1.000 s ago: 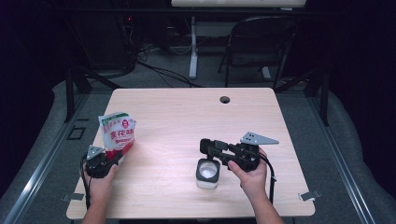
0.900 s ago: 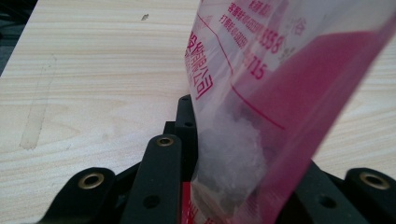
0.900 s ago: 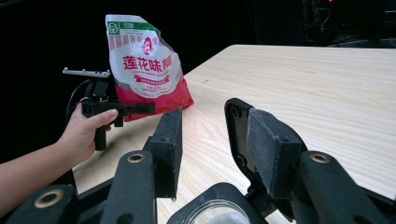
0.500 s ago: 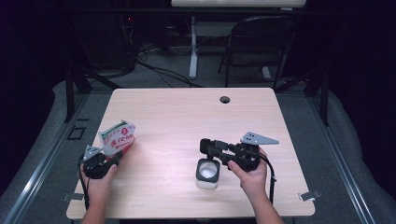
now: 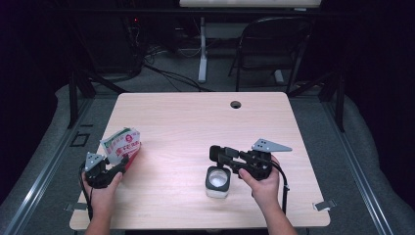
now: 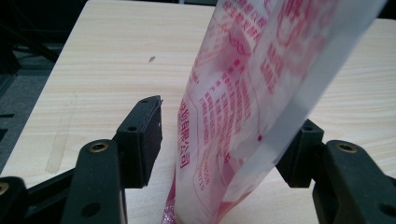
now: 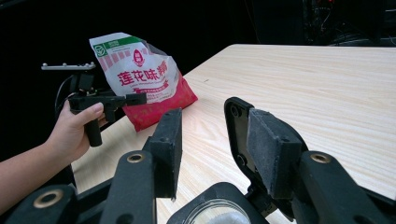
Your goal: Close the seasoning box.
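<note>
Now: one red-and-white bag (image 5: 121, 146) near the table's (image 5: 195, 122) left edge, between my left gripper's (image 5: 116, 164) just-opening jaws, unpinched. One jar (image 5: 217, 181) near the front edge; right gripper (image 5: 221, 155) spread above it.

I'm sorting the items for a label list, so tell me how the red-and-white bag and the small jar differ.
The bag is soft, flat, printed red and white, and leans near the table's left edge; the jar is rigid, squat, clear with a black rim, and stands upright near the middle. The bag sits between the left gripper's jaws, which have just been opening; the jar sits below the right gripper. Both rest on the table.
</note>
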A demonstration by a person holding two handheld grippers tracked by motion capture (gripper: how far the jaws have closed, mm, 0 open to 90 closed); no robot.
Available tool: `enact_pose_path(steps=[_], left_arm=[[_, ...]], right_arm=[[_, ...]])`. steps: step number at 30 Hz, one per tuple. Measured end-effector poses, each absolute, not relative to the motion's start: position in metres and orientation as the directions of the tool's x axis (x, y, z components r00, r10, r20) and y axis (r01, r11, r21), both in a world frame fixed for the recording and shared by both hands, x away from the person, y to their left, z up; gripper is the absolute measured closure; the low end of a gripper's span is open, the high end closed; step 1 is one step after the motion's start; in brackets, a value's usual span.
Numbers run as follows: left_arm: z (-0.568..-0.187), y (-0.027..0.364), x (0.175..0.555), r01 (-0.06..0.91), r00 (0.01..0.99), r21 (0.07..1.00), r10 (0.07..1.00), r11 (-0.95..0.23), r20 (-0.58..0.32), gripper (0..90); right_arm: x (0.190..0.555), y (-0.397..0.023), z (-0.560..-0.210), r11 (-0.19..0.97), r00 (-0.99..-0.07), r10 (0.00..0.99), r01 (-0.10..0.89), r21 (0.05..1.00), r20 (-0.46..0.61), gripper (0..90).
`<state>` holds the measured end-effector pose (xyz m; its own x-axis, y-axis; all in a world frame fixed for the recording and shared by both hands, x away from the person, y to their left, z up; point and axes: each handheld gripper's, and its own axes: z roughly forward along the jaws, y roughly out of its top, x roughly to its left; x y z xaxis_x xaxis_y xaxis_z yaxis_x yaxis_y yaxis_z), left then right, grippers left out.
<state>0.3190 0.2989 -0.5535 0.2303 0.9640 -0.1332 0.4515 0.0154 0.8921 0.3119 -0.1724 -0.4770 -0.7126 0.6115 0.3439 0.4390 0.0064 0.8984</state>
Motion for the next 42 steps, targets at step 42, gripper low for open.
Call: enact_pose_path(steps=[42], left_arm=[[-0.549, 0.201, 0.284, 0.433, 0.532, 0.849, 0.846, -0.304, 0.031, 34.3]], right_arm=[[0.316, -0.195, -0.473, -0.022, -0.641, 0.698, 0.426, 0.904, 0.319, 49.8]])
